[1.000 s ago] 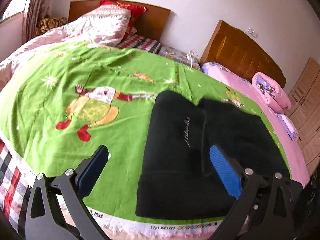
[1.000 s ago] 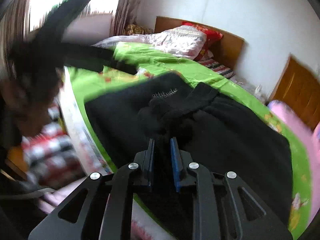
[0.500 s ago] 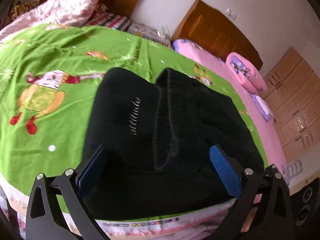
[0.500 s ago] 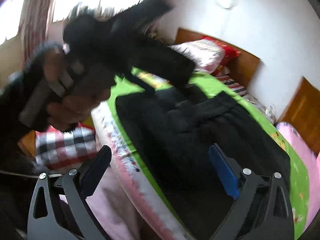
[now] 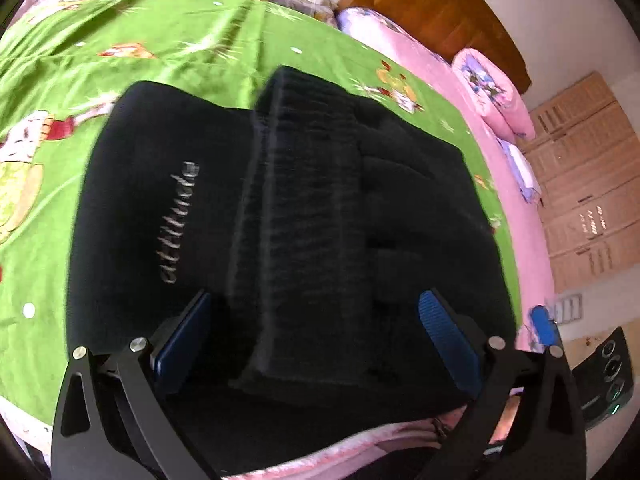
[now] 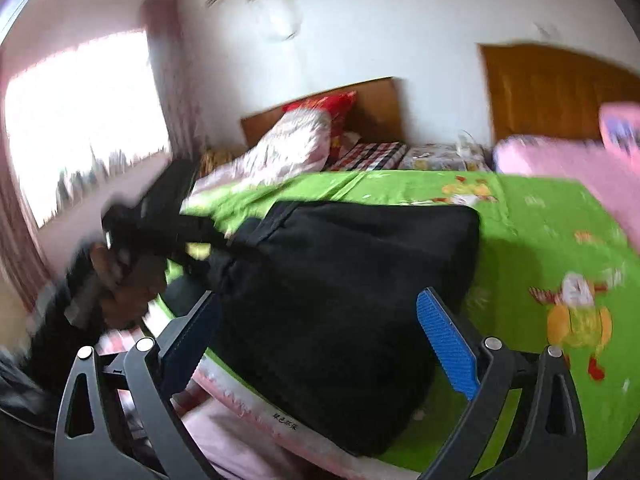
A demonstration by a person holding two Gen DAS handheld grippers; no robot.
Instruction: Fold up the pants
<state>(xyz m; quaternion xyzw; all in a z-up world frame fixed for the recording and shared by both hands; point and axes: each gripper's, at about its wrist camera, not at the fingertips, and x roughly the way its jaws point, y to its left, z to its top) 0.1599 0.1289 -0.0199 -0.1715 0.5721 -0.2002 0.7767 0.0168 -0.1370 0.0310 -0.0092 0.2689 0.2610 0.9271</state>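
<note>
The black pants (image 5: 288, 216) lie folded into a thick, roughly rectangular bundle on the green cartoon-print bedsheet (image 5: 120, 32), near the bed's front edge. The cloth looks soft and fleecy, with a ribbed waistband band running up the middle of the left wrist frame, from bottom centre toward the top, and silver script lettering (image 5: 179, 222) running parallel to its left. That band gives the bundle's long axis in this view: bottom to top of frame, slightly tilted right.

The left gripper (image 5: 316, 344) hovers over the bundle's near end, its blue ridged fingers (image 5: 448, 340) spread wide with nothing between them. The right gripper (image 6: 320, 344) in the lower middle of its frame is likewise spread wide and empty.

Only the right wrist view shows the pants (image 6: 344, 280) from the side as a flat dark slab, a blurred hand (image 6: 128, 284) holding the other gripper at centre left, a bright window (image 6: 80, 120) and a wooden headboard (image 6: 368, 108). Only the left wrist view shows the lettering, a pink rolled quilt (image 5: 496, 88) and pale wooden cabinets (image 5: 584, 184) at right.
</note>
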